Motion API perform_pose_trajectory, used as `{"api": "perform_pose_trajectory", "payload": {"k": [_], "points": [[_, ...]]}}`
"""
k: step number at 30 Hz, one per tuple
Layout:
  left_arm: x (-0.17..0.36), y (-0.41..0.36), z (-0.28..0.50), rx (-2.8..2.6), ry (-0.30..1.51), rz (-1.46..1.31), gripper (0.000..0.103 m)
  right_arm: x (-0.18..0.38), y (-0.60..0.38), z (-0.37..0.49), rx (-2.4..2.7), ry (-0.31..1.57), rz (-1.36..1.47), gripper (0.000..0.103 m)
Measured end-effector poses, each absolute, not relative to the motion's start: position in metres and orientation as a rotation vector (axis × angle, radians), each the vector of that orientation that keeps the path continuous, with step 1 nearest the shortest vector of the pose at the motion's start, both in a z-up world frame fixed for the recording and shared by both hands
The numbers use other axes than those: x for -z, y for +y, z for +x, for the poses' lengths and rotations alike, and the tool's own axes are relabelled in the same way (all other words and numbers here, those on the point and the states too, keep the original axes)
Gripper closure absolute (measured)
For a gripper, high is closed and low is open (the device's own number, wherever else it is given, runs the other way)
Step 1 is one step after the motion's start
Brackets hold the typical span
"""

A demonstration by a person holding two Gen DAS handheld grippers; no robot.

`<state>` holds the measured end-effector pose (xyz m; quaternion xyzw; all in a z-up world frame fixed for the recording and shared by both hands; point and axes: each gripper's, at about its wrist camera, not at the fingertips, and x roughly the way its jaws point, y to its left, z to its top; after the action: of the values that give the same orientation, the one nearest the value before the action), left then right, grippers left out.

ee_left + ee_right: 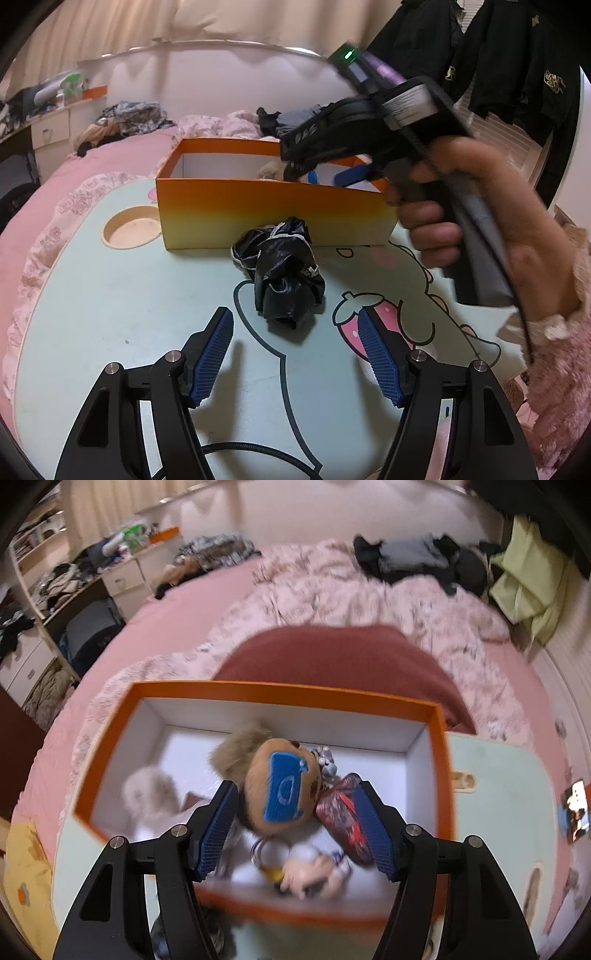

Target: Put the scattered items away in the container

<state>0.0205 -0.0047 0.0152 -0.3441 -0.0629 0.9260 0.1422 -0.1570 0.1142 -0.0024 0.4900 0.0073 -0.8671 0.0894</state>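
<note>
The crumpled black bag (pixel 282 273) lies mid-worktop, just before the orange box (pixel 273 210): light, soft, slippery film, best pinched across its bunched middle. Left gripper (pixel 295 354) jaws released, empty; right gripper (pixel 295 830) over the box, grip unclear.

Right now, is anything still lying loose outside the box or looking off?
Yes. A crumpled black shiny item lies on the table just in front of the orange box, not in it. The left gripper stands open before it. Nothing looks spilled or damaged.
</note>
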Motion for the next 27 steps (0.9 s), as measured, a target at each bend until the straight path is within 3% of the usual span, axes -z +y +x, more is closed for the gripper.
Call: {"api": "perform_pose_trajectory", "payload": {"k": [3, 17, 27], "points": [[-0.016, -0.005, 0.02, -2.671, -0.188, -0.994, 0.034, 0.002, 0.117, -0.162, 2.575, 0.011, 1.476, 0.066], [-0.015, -0.01, 0.018, -2.672, -0.22, -1.008, 0.034, -0.075, 0.152, -0.061, 2.598, -0.211, 1.077, 0.066], [-0.015, -0.005, 0.018, -2.675, -0.201, -1.019, 0.034, -0.026, 0.178, -0.005, 2.538, -0.257, 1.165, 0.066]]}}
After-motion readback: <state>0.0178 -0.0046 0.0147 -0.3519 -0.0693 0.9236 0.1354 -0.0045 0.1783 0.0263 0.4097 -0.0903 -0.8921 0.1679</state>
